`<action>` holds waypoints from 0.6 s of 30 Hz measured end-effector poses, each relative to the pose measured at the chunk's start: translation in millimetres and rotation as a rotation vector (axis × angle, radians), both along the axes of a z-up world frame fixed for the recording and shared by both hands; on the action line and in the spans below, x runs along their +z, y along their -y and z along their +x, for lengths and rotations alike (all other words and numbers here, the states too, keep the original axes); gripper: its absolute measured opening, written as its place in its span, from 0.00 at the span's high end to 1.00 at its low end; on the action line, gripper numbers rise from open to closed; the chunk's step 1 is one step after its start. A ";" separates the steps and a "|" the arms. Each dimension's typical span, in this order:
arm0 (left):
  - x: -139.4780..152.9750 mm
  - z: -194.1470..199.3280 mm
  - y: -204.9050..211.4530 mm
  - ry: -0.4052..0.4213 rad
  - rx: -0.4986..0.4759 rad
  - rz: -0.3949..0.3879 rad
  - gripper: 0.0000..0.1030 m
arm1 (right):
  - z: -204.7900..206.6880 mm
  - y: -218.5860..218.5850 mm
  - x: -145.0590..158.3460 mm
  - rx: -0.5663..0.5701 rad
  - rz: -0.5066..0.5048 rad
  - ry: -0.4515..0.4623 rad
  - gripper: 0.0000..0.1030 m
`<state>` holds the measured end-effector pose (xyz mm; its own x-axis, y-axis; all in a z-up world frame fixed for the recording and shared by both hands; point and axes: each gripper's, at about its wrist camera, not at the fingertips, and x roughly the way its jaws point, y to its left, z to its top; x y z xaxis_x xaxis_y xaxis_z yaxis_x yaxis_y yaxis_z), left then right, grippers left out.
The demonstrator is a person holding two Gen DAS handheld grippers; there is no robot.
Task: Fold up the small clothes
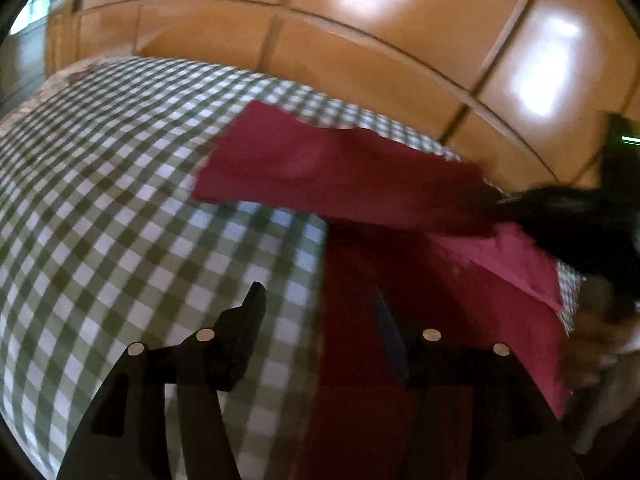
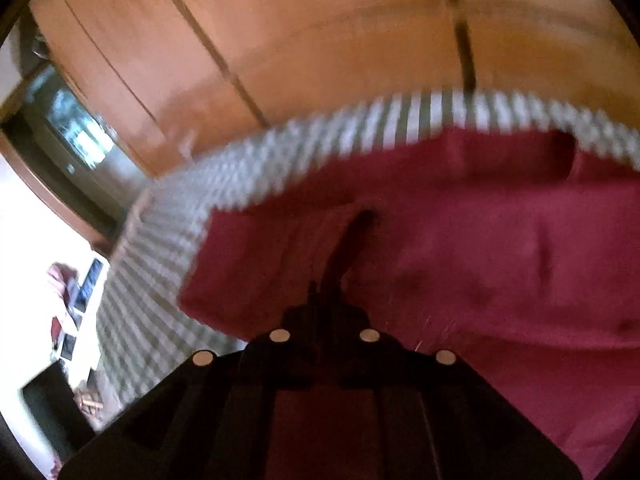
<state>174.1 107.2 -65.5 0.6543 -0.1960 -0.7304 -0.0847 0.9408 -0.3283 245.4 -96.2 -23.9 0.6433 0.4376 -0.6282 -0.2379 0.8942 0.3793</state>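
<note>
A red garment (image 1: 360,176) lies on a table under a green-and-white checked cloth (image 1: 120,200). My left gripper (image 1: 320,308) is open low over the garment's left edge, with one finger above the checked cloth and the other above the red fabric. A strip of the garment stretches up to the right toward my right gripper (image 1: 560,216), a dark blur in the left wrist view. In the right wrist view my right gripper (image 2: 348,248) has its fingers together, with the red garment (image 2: 480,248) bunched at the tips and lifted off the checked cloth (image 2: 160,248).
Glossy wooden cabinet doors (image 1: 360,32) stand behind the table's far edge. A person's hand (image 1: 600,344) is at the right edge of the left wrist view. A dark doorway (image 2: 76,140) and small things against a white wall (image 2: 72,300) are off to the table's left.
</note>
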 end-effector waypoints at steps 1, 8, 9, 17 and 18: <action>-1.2 7.7 -1.4 -0.020 0.018 -0.003 0.48 | -4.3 8.4 14.6 -0.015 0.005 0.040 0.96; 1.8 44.1 5.6 -0.024 0.076 0.021 0.37 | -29.6 70.3 66.9 -0.133 0.022 0.192 0.96; 1.1 50.6 9.5 -0.028 0.074 0.033 0.37 | -32.7 80.8 69.7 -0.153 0.024 0.205 0.96; -25.3 97.8 27.9 -0.131 0.110 0.173 0.37 | -50.1 165.8 46.2 -0.333 -0.026 0.184 0.96; -29.3 99.1 26.4 -0.140 0.113 0.174 0.37 | -50.1 178.6 39.2 -0.367 -0.043 0.165 0.96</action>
<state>273.2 80.8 -94.8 0.5548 0.0093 -0.8319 -0.2259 0.9641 -0.1398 195.2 -274.8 15.2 0.8457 0.1356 -0.5161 0.0455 0.9453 0.3230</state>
